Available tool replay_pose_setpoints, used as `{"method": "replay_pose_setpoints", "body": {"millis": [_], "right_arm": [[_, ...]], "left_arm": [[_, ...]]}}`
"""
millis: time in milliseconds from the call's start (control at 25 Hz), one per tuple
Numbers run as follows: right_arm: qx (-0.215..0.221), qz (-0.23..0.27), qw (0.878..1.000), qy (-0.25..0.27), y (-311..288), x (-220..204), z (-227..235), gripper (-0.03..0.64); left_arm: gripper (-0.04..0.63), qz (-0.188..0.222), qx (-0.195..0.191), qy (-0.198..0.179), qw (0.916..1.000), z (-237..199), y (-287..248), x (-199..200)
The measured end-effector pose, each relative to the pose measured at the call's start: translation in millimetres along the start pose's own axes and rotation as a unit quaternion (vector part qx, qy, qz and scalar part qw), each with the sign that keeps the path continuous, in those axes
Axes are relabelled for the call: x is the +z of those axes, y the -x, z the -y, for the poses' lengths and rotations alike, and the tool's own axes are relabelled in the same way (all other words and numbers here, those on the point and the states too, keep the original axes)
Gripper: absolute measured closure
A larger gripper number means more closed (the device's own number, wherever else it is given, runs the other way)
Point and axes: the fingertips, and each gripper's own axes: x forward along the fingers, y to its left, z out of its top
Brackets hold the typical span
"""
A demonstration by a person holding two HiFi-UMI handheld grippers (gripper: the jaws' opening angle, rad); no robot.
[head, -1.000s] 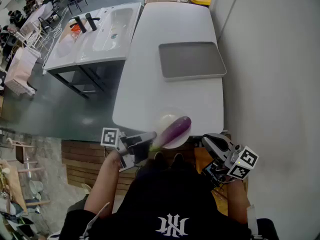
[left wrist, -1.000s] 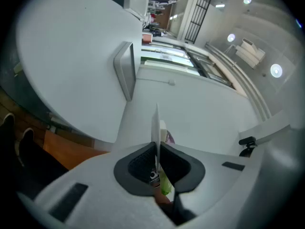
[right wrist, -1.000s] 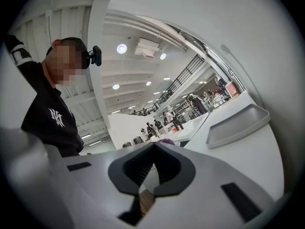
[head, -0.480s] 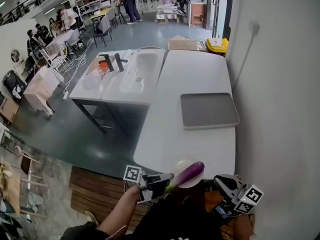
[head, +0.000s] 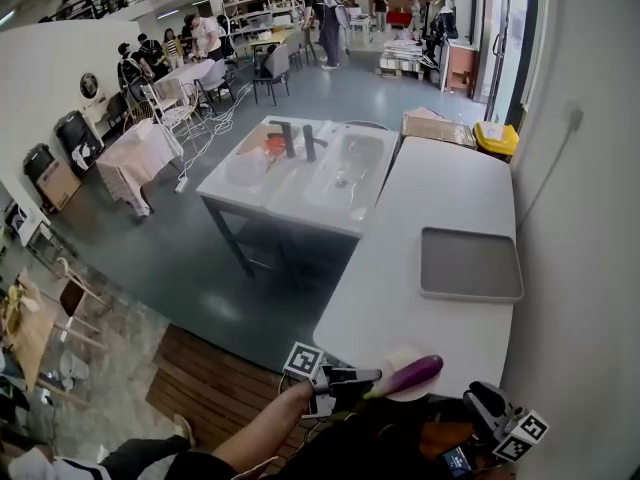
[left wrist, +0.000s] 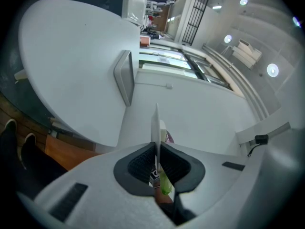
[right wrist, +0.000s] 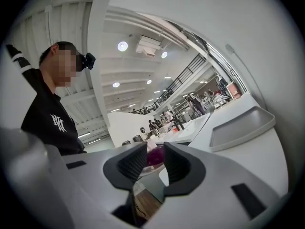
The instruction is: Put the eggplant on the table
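Note:
A purple eggplant lies on a small white plate, which hangs over the near end of the long white table. My left gripper is shut on the plate's rim. In the left gripper view the thin plate edge stands between the closed pads, with the eggplant's green stem beside it. My right gripper hangs at the lower right, apart from the plate. Its jaws have just been opening and nothing is between them; the eggplant shows beyond the right gripper.
A flat grey tray sits on the table against the right wall. To the table's left stands a white sink unit with black taps. A yellow bin is behind the table. Wooden decking lies below me.
The head view has tilted up, so more of the hall shows and both grippers sit lower in the picture. The plate with the eggplant stays in the left gripper at the table's near end.

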Motion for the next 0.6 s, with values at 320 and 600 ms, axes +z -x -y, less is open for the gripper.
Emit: {"method": "replay_pose_setpoints", "body": {"millis": [320,600], "right_arm": [[-0.013,0.006,1.000,-0.024,-33,-14,14,0.537],[-0.052,-0.022,0.996,-0.071,-37,-28,21,0.537]], "left_arm": [[0.575,-0.008,-0.001,-0.019,0.9998,0,22,32],[0.575,-0.041,0.003,-0.019,0.9990,-2,18,44]]}}
